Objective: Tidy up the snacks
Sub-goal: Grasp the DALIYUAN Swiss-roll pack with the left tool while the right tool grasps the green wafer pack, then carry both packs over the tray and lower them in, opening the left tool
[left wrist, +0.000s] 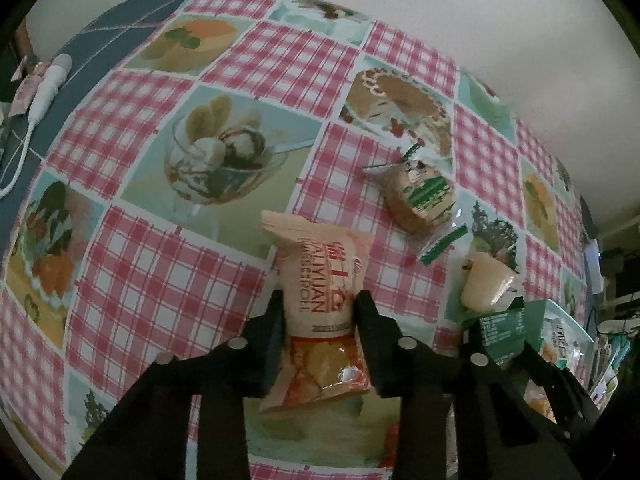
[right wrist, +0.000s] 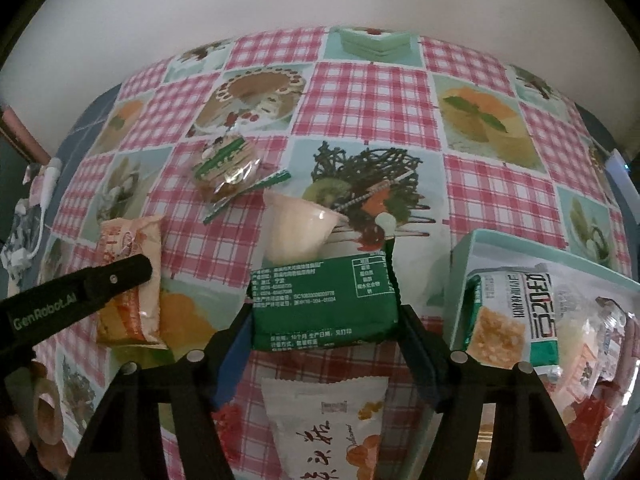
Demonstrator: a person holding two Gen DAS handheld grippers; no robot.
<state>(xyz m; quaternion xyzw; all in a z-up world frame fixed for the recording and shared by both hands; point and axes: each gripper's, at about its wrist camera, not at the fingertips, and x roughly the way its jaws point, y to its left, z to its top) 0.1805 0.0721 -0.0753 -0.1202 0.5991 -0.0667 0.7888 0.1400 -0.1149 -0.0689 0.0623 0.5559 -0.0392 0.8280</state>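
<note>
Left tool (left wrist: 316,316) clamped on crinkly orange-and-cream egg-roll packet (left wrist: 320,312), its lower end cut off behind black fingers. Right tool (right wrist: 324,320) straddling glossy green packet (right wrist: 324,304), pads at its short edges; firm grip hard to judge. Translucent jelly cup (right wrist: 296,232) at 12 o'clock beyond it. Teal tray (right wrist: 464,264) at 3 o'clock on checked oilcloth surface (right wrist: 360,92), contents half cropped.

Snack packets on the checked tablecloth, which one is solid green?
The flat green foil packet with white printed text, sitting between the right hand-held gripper's fingers; the other packets are orange, white or clear.
</note>
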